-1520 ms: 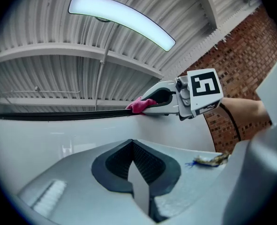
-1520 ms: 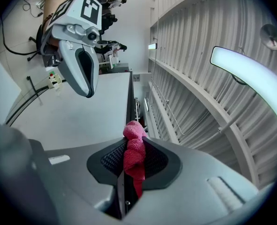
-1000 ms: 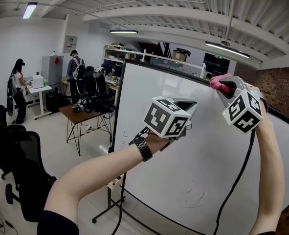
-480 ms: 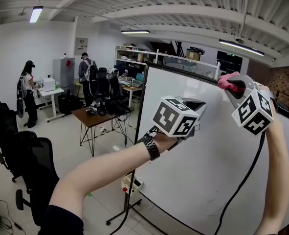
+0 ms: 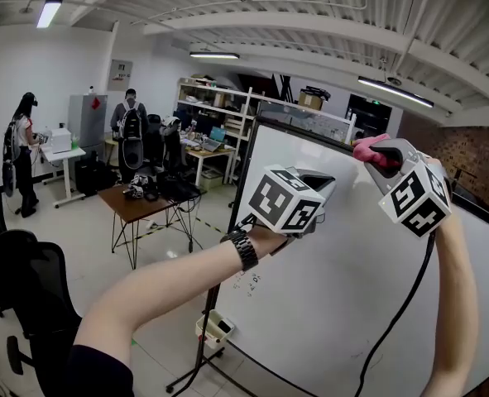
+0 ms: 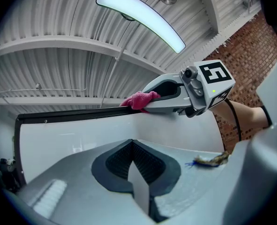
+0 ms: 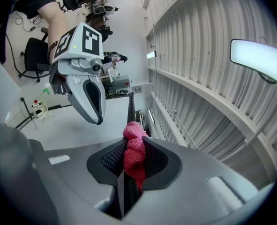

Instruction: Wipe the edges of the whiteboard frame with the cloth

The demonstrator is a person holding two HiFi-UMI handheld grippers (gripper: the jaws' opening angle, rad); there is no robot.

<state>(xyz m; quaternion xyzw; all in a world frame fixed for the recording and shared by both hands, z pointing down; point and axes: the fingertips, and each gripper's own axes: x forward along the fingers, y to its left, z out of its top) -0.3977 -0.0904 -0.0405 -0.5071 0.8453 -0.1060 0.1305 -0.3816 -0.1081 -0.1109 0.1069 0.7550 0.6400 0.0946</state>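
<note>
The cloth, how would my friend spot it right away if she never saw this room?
Find the big whiteboard, then look along its dark top edge. Up there the right gripper has its fingers shut on the cloth: a small, fuzzy, bright pink bundle, the only pink thing among white, grey and black.

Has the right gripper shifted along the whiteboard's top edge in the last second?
Yes. The right gripper, clamping the pink cloth, has slid left along the top frame, nearer its upper-left corner.
</note>
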